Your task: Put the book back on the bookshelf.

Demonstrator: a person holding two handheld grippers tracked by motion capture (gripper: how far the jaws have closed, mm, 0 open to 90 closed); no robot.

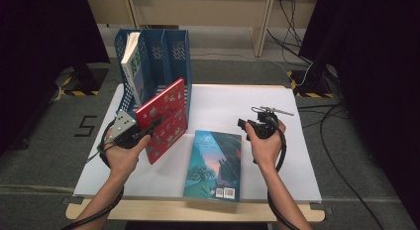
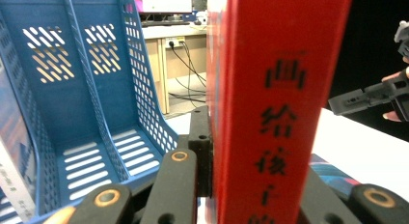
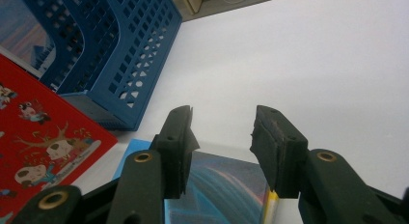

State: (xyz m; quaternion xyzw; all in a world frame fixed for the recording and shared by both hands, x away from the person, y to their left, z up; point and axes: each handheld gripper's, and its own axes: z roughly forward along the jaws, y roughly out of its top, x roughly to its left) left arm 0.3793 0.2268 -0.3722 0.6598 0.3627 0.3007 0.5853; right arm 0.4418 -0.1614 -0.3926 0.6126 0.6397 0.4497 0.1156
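In the high view, the left hand-held gripper (image 1: 148, 129) at centre left of the frame clamps a red book (image 1: 162, 120), which stands tilted on its lower edge on the white counter (image 1: 277, 155), directly in front of a blue file rack (image 1: 168, 61). The rack occupies the upper left of the frame, and its leftmost compartment holds an upright white and green book (image 1: 131, 61); the two compartments to the right of it stand bare. In the left gripper view, the jaws press on both faces of the red book (image 2: 275, 113), whose spine carries dark characters and runs up the centre of the frame, with the rack (image 2: 72, 103) at left. The right hand-held gripper (image 1: 246, 124), at centre right of the high view, holds nothing; in the right gripper view its jaws stand apart above the top edge of a blue illustrated book (image 3: 226, 190). That book (image 1: 214, 164) lies flat at lower centre of the high view, just right of the red book.
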